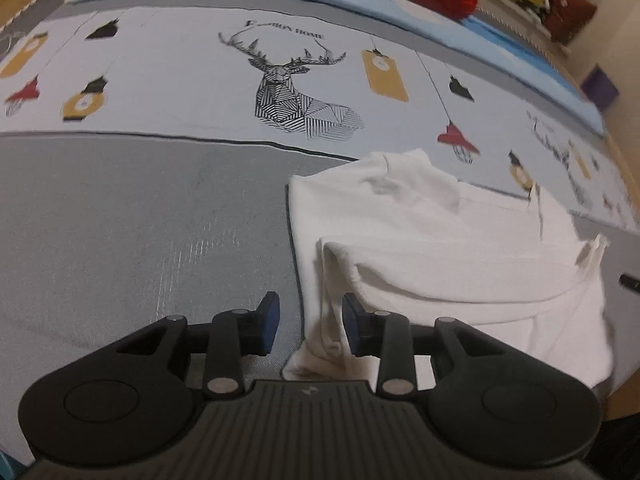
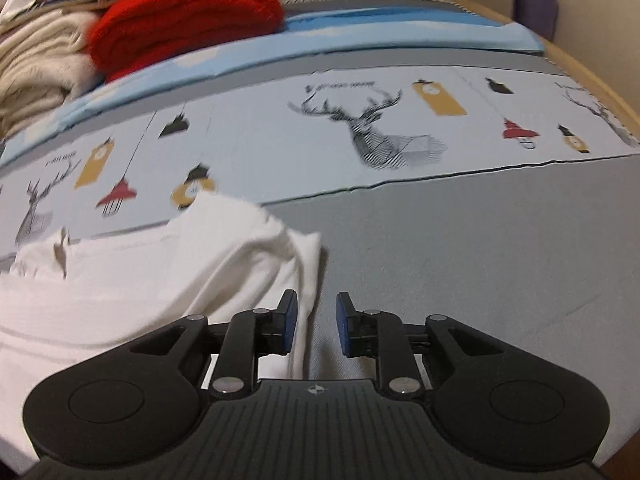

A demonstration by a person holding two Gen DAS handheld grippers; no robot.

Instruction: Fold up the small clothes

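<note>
1. The white garment (image 1: 440, 248) lies on the grey part of the bed cover (image 1: 140, 220), just below the printed band with the deer (image 1: 296, 92); its lower portion appears already folded up over itself, with a rolled near edge.
2. The left tool (image 1: 308, 324) hangs over the garment's left edge, its pads apart; a strip of cloth lies between them, but neither pad presses on it.
3. The right tool (image 2: 316, 324) sits at the garment's right edge, pads likewise apart, with mostly bare cover in the gap and the cloth's edge beside the left pad.
4. The step in hand looks like the moment between folds: both corners free, the cloth lying where it was laid.
5. To do it well, the person should lift both tools straight off so no pad drags the fresh fold askew.
6. The bunched cloth near the left tool would want smoothing before the next fold.
7. For the next grip, each tool should take a single clean edge, at matching spots on both sides, so the fold lands square.
</note>
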